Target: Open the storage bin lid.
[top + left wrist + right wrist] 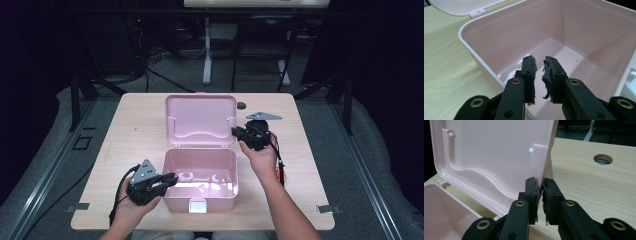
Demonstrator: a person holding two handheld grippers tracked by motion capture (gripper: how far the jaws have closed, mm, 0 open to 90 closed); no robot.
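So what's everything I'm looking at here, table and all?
Box: one, pink, open and empty, near edge of the table, front latch facing the person.
Lid: one, pink, hinged at the box's far side, tilted back.
Table: one, light wood, under everything.
Cable hole: one, dark, in the table to the right of the lid.
Desk legs: white, on the grey floor behind the table.
Left gripper: one, black, nearly closed on nothing, tips over the box's left wall.
Right gripper: one, black, clamped on the lid's right edge.
Forearms: two, entering from the bottom.
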